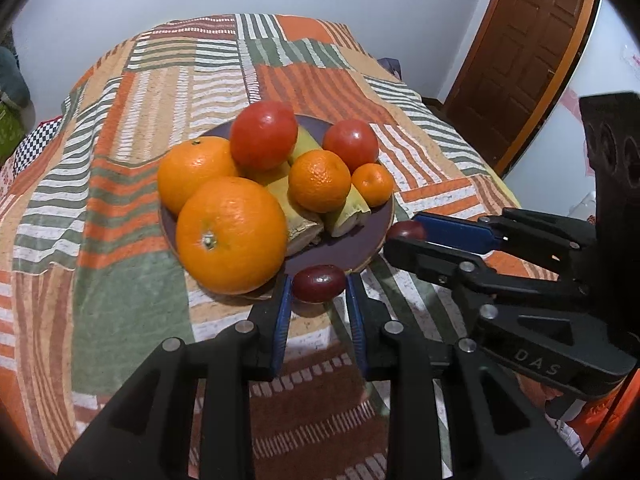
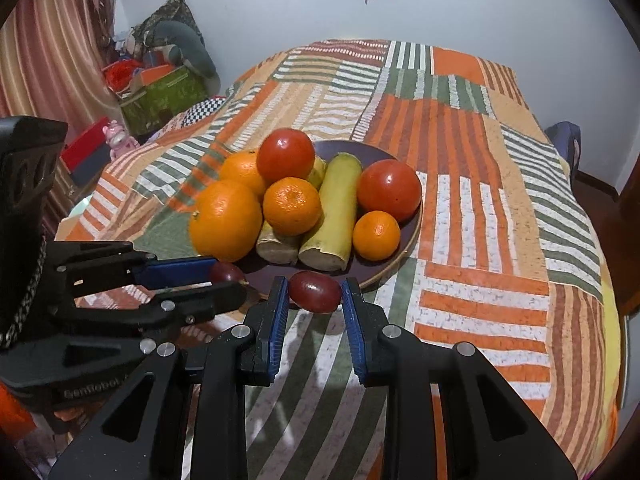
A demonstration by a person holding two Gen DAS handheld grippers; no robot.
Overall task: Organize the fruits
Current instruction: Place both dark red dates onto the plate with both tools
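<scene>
A dark plate [image 1: 340, 248] [image 2: 372, 152] on the patchwork bedspread holds oranges [image 1: 231, 236] [image 2: 225, 220], two tomatoes [image 1: 264, 135] [image 2: 389, 190], mandarins [image 1: 319, 181] [image 2: 292, 206] and bananas [image 1: 348, 212] [image 2: 336, 216]. My left gripper [image 1: 319, 286] is shut on a dark red grape [image 1: 319, 283] just above the plate's near rim; it also shows in the right wrist view [image 2: 224, 276]. My right gripper [image 2: 315, 289] is shut on another dark red grape [image 2: 315, 286] at the plate's near edge; it also shows in the left wrist view [image 1: 404, 236] with its grape [image 1: 406, 230].
The striped orange, green and white bedspread [image 2: 480, 220] covers the whole surface. A wooden door [image 1: 528, 40] stands at the right. Boxes and clutter [image 2: 160, 88] sit by the curtain at the left. The two grippers are close together in front of the plate.
</scene>
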